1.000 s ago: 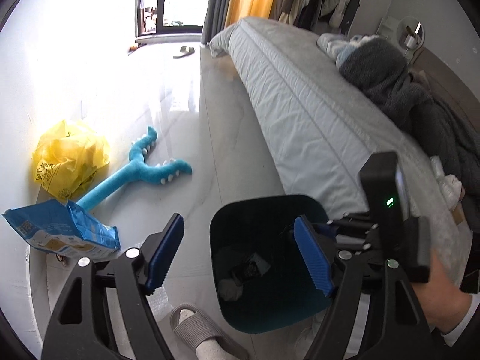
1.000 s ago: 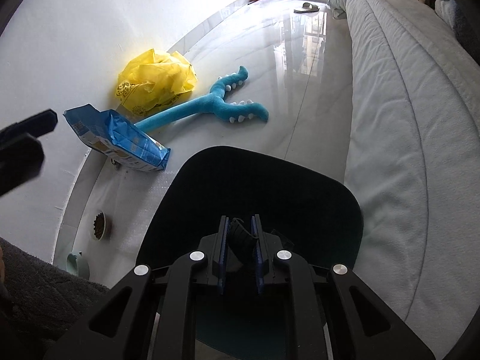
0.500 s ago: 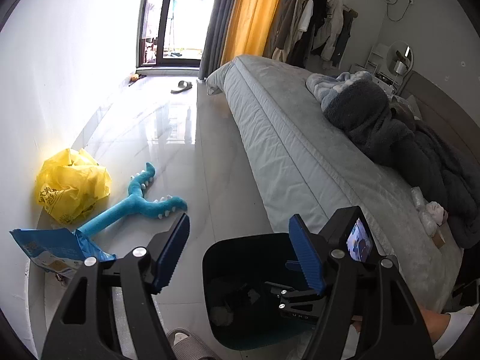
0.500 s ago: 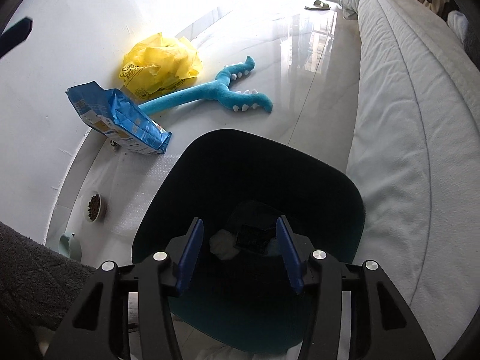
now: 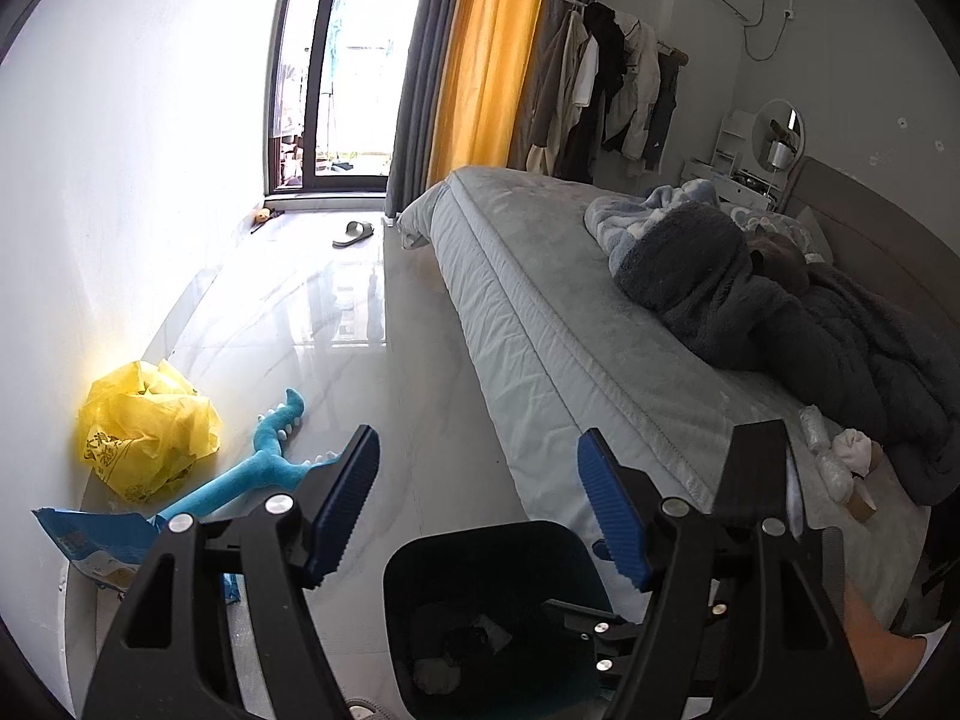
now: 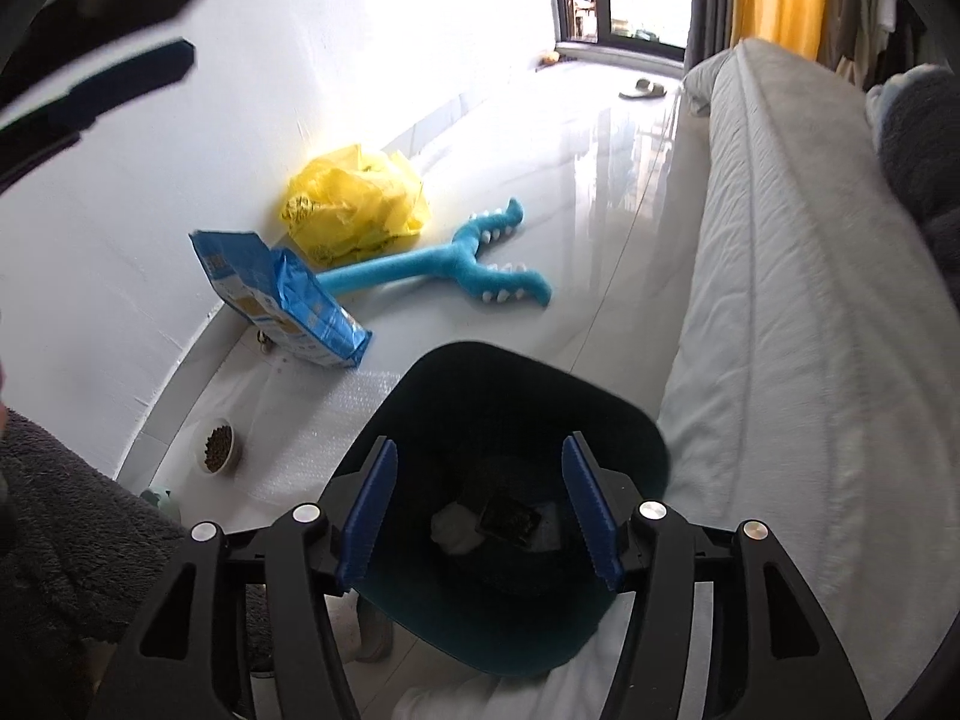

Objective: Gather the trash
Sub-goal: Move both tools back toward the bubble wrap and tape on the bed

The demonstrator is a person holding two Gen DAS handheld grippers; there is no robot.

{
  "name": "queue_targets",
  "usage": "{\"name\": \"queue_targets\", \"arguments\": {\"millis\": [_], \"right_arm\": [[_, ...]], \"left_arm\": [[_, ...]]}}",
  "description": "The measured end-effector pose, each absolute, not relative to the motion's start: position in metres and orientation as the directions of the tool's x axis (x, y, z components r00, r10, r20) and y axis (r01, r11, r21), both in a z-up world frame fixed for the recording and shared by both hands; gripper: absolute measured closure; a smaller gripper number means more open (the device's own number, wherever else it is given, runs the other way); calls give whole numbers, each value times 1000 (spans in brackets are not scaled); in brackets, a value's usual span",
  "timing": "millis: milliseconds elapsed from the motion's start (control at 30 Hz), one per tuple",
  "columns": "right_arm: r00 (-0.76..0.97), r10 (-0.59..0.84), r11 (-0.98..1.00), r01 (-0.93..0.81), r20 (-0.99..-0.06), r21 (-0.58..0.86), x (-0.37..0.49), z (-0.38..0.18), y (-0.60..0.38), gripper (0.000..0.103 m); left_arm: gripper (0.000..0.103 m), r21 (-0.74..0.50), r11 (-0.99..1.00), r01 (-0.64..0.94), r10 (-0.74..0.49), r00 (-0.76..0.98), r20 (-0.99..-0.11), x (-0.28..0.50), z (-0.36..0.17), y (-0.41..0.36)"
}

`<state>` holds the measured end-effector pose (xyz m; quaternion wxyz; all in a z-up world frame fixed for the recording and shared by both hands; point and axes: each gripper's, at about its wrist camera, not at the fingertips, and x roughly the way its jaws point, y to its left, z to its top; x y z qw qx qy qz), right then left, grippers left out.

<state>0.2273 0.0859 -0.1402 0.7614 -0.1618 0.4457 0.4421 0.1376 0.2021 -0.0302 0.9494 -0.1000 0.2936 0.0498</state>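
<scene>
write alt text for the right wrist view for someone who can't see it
The open right gripper hangs over a dark bin holding trash, beside a grey bed. A blue bag, yellow bag and teal plush toy lie on the floor.

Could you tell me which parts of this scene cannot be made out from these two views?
- Trash bin base: right wrist view, hidden by its own walls and the right tongs.
- Bin contents: left wrist view, dark and partly covered by the right tongs' frame.
- Blue bag: left wrist view, partly behind the left tongs; print too small.
- Left tongs' tips: right wrist view, blurred at the edge.
</scene>
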Motion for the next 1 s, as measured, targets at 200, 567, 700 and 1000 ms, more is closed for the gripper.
{"name": "queue_targets", "arguments": {"millis": [200, 567, 700, 1000], "right_arm": [[288, 573, 595, -790, -767, 148, 234, -106, 43, 39], [389, 570, 679, -719, -723, 149, 245, -81, -35, 36], [425, 554, 712, -688, -716, 143, 248, -78, -63, 35], [498, 504, 781, -612, -706, 126, 247, -77, -122, 35]], "left_arm": [[26, -173, 977, -121, 9, 842, -540, 143, -24, 182], [19, -155, 987, -36, -53, 844, -533, 161, -21, 126], [18, -156, 988, -5, -80, 845, -529, 168, -17, 107], [18, -120, 989, 84, -136, 828, -544, 188, -13, 65]]}}
